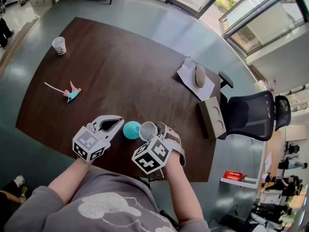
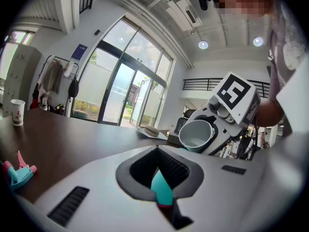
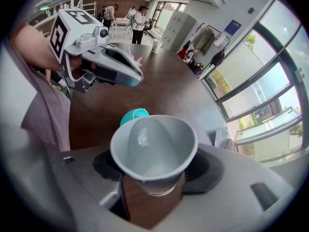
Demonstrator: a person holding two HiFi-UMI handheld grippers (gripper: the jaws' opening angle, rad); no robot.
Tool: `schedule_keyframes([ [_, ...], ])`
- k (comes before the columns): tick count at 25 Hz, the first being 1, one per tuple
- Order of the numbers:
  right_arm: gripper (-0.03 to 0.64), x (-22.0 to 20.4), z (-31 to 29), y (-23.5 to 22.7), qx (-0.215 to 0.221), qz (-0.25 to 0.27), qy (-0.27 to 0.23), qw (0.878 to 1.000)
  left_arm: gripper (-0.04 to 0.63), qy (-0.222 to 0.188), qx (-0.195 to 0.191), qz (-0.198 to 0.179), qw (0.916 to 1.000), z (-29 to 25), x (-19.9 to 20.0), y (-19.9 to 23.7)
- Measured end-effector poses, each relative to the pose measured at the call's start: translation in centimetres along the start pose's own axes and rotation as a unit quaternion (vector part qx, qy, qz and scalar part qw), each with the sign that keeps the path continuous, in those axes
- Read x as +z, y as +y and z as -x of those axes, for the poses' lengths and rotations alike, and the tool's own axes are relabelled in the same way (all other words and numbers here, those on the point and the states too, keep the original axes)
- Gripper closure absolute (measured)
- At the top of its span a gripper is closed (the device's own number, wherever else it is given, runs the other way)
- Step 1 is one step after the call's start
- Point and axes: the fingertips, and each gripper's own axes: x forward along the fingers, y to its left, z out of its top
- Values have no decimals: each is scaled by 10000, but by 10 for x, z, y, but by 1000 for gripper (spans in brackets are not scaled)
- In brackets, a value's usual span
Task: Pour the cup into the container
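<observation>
i read the right gripper (image 1: 153,131) fingers as pinching the grey cup (image 3: 153,144) by its lower body. the cup is tilted, mouth just beside the teal container (image 1: 131,130), which stands on the tabletop (image 1: 120,66) near my edge. the left gripper (image 1: 119,121) fingers are pressed together, tips just beside the container.

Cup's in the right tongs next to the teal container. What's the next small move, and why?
Probably tip the grey cup a little further, toward the teal container. The right tongs pinch the cup, and its mouth is tilted just beside the container. The left tongs grip the container at its edge. No pour is visible yet, so more tilt seems needed.
</observation>
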Motion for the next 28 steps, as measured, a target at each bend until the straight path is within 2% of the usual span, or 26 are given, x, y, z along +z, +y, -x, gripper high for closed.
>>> schedule_keyframes([
  [28,322,1,2,-2,15,263,305,9992,589,-31,-10,38,10000,2,2,7],
])
